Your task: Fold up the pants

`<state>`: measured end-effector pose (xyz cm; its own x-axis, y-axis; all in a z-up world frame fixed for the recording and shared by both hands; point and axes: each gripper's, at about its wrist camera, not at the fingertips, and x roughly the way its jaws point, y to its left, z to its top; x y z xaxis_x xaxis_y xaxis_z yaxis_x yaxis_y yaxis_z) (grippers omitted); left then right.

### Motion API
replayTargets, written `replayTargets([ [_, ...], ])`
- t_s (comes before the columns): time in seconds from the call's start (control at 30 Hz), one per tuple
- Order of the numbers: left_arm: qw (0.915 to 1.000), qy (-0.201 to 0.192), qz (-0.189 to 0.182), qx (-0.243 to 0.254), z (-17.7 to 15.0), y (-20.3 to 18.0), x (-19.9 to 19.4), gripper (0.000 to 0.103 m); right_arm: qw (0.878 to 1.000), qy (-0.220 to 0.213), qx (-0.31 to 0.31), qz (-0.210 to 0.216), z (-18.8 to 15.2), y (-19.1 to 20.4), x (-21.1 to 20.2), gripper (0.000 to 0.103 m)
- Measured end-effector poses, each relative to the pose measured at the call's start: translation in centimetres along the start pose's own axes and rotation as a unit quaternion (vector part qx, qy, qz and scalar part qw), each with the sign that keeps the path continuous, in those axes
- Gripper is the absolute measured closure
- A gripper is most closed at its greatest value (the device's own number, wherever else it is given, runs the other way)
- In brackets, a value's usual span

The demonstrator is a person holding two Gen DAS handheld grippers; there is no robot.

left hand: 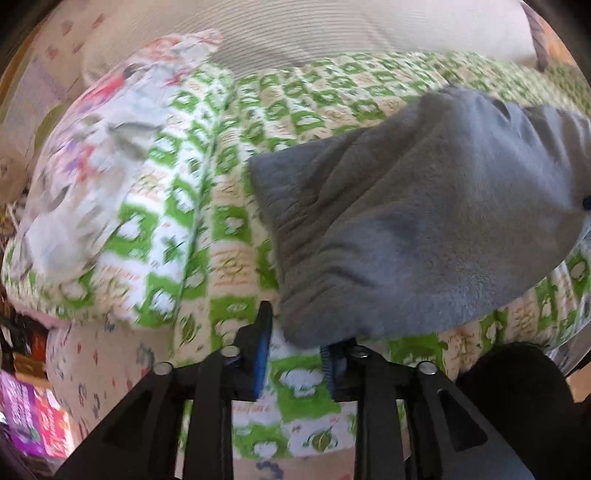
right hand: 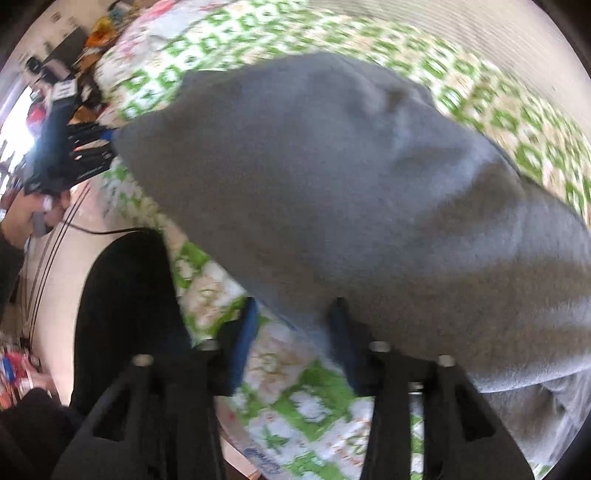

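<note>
Centrally in both views, the grey fleece pants (left hand: 424, 221) are seen lying bunched on a green-and-white patterned bedcover (left hand: 229, 155). Their soft nap is creased into ridges along the ribbed waistband edge at lower centre of the left wrist view, and a small buttonhole-like slit is seen near the upper right of the cloth. In the right wrist view the pants (right hand: 351, 192) are spread over most of the frame and run off at the right edge.

The left gripper (left hand: 297, 347) is seen released: its jaws stand apart, bedcover shows between them, and the right-hand finger is partly covered by the hem of the cloth. The right gripper (right hand: 295, 332) is likewise unclenched, with a wide gap over the bedcover; the cloth edge lies just at its right-hand finger, and whether it is touched cannot be told.

Open bedcover is left to the left of the pants, up to a flowered pillow (left hand: 99, 155) at upper left. A ribbed pale surface (left hand: 351, 33) bounds the bed at the top.

Both views are smeared by blur. A dark shape (right hand: 125, 314) at lower left of the right wrist view cannot be made out, and the clutter (right hand: 66, 122) at upper left is too small to tell.
</note>
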<state>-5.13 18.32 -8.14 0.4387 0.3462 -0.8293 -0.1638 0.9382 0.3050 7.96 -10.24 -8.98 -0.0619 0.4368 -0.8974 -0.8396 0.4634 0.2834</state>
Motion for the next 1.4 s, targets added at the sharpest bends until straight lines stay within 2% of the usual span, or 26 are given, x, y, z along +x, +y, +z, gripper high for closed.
replayTargets([
  [0.07,0.9995,-0.007,-0.013,-0.03,-0.4,0.8,-1.0,0.065,1.0,-0.007,-0.019,0.002,0.5,1.1,-0.8,0.056],
  [0.27,0.9938,-0.015,-0.049,-0.099,-0.2,2.1,-3.0,0.058,0.999,-0.045,-0.024,0.005,4.0,1.8,-2.3,0.056],
  [0.43,0.9815,-0.029,-0.088,-0.167,0.1,3.4,-5.1,0.049,0.997,-0.075,0.007,-0.005,7.6,0.2,-2.9,0.056],
  [0.53,0.9745,-0.041,-0.106,-0.194,0.6,4.0,-6.1,0.046,0.996,-0.088,0.027,-0.015,9.0,-1.3,-3.1,0.056],
  [0.6,0.971,-0.044,-0.117,-0.204,0.9,4.1,-6.6,0.041,0.995,-0.092,0.039,-0.017,9.6,-2.2,-3.1,0.056],
  [0.63,0.9696,-0.04,-0.123,-0.208,1.1,4.1,-6.4,0.038,0.994,-0.093,0.049,-0.013,9.9,-2.9,-3.1,0.056],
  [0.77,0.9673,-0.009,-0.112,-0.227,1.1,3.1,-3.9,0.038,0.991,-0.101,0.089,0.001,11.2,-4.8,-2.7,0.056],
  [0.83,0.9565,0.007,-0.121,-0.265,0.2,2.9,-2.5,0.038,0.99,-0.103,0.096,0.025,12.5,-4.8,-2.2,0.056],
  [0.9,0.9422,0.018,-0.137,-0.305,-0.7,2.9,-1.5,0.038,0.99,-0.101,0.085,0.044,13.7,-4.0,-1.6,0.056],
  [1.13,0.9022,0.027,-0.165,-0.398,-2.5,3.3,0.8,0.038,0.991,-0.079,-0.038,0.1,20.1,4.9,3.5,0.056],
  [1.2,0.8955,0.034,-0.173,-0.409,-2.8,3.3,1.6,0.038,0.989,-0.072,-0.068,0.11,21.7,7.1,5.1,0.054],
  [1.3,0.8818,0.042,-0.189,-0.43,-3.5,3.5,3.1,0.037,0.985,-0.059,-0.131,0.093,24.2,10.7,8.4,0.04],
  [1.4,0.8703,0.035,-0.204,-0.447,-3.7,3.8,3.8,0.037,0.982,-0.046,-0.171,0.064,25.5,12.4,11.2,0.039],
])
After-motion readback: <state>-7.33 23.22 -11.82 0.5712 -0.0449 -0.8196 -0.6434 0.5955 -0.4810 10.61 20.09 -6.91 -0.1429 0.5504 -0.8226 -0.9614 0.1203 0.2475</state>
